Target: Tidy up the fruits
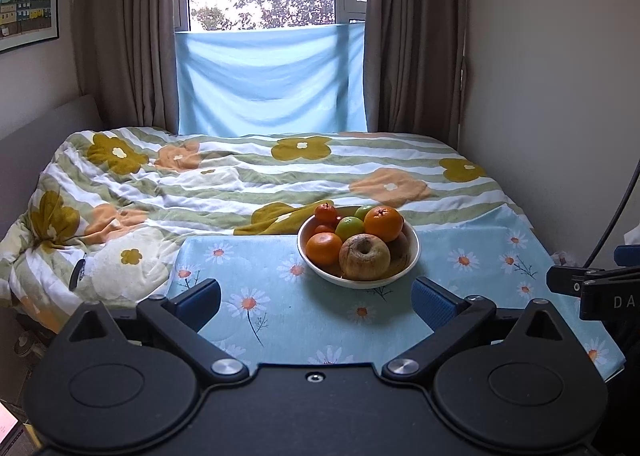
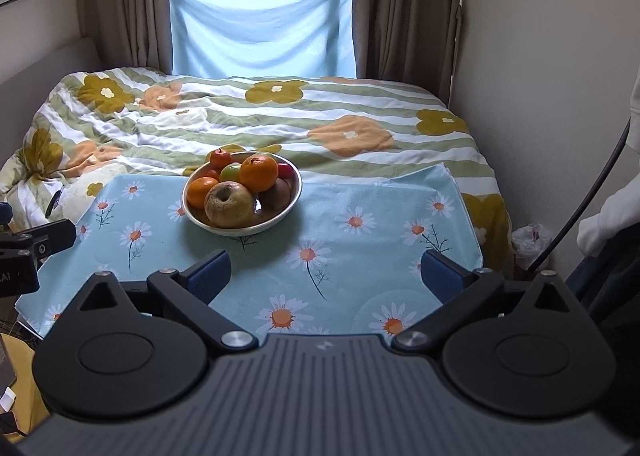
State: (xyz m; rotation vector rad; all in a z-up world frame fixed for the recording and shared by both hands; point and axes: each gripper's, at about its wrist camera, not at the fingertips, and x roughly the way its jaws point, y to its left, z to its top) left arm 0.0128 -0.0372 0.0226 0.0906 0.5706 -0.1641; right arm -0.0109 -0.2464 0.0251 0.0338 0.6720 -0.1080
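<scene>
Bare daisy-cloth worktop [image 2: 360, 196] lies open ahead of both wide-spread tongs. Only the fruit bowl [image 2: 292, 192] stands in the way, at eleven o'clock for the right tongs [image 2: 326, 276], twelve for the left tongs [image 1: 316, 302].

both grippers, left gripper [image 1: 316, 302] and right gripper [image 2: 326, 276], wide open, empty

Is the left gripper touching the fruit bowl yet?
Apart. The left wrist view shows bare flowered cloth between the open left gripper and the bowl.
</scene>
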